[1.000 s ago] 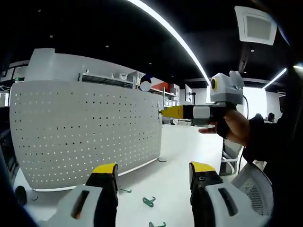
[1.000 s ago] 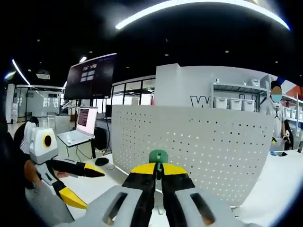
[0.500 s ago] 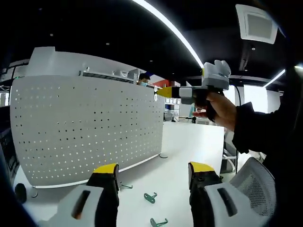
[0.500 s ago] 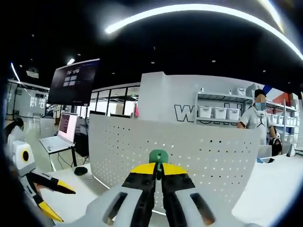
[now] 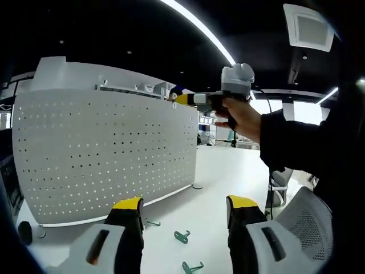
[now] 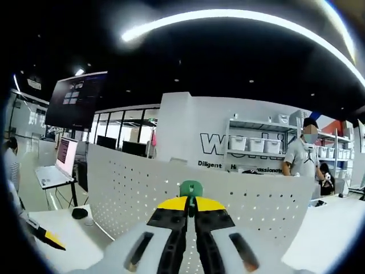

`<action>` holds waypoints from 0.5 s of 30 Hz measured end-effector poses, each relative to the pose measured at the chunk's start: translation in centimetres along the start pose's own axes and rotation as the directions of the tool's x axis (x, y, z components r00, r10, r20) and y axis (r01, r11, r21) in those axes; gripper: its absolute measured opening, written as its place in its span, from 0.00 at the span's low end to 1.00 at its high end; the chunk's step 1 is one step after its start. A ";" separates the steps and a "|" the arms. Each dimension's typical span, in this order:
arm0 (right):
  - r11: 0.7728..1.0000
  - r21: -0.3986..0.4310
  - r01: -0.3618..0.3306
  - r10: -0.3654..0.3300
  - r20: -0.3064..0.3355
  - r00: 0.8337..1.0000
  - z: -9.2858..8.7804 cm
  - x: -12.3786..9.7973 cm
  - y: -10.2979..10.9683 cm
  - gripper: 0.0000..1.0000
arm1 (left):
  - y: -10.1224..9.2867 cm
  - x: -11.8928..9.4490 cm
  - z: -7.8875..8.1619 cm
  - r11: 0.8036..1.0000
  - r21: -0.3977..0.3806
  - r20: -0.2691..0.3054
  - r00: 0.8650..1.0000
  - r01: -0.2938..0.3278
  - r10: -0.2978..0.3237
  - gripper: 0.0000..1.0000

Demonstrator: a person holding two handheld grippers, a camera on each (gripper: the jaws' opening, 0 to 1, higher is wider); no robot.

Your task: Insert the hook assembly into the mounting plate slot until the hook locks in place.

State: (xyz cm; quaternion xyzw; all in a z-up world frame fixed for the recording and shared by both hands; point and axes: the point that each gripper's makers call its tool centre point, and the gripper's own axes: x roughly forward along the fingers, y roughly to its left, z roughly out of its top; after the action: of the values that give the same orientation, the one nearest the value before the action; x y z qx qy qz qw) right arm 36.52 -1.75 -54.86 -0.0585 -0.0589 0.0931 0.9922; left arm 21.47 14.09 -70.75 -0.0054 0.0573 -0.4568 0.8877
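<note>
Currently your largest item is the white pegboard mounting plate (image 5: 105, 157), standing upright on the white bench (image 5: 228, 171) and spanning the left half of the left gripper view. In the right gripper view the same plate (image 6: 171, 188) rises just behind your right claw's tips, its top edge a little above them.

Your hand (image 5: 242, 117) comes into the left gripper view from the right, carrying the right claw (image 5: 178, 99) level with the plate's upper right corner. Its yellow tips sit at or just beside the top edge; you cannot tell from this angle whether they touch the plate.

Your right claw (image 6: 190, 204) is clamped narrow on a green hook (image 6: 190, 189). The hook's rounded end pokes up between the yellow tips, in front of the perforated face.

Your left claw (image 5: 183, 206) stands wide, with nothing between the jaws, low over the bench in front of the plate's foot.

Three spare green hooks lie on the bench between the left jaws: one (image 5: 182, 236) in the middle, one (image 5: 191, 266) nearest you, and a thinner one (image 5: 151, 223) beside the left jaw.
</note>
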 end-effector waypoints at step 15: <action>0.999 0.025 0.025 -0.024 -0.030 0.999 -1.3 4.1 -1.0 0.01 | 0.4 0.0 -0.3 1.000 -0.018 -0.006 1.000 -0.004 0.004 0.59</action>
State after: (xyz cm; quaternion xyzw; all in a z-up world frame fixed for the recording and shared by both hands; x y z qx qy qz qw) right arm 40.90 -2.13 -55.62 -0.0464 -0.0438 0.0808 0.9947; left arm 21.78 14.34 -71.11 -0.0120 0.0640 -0.4544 0.8884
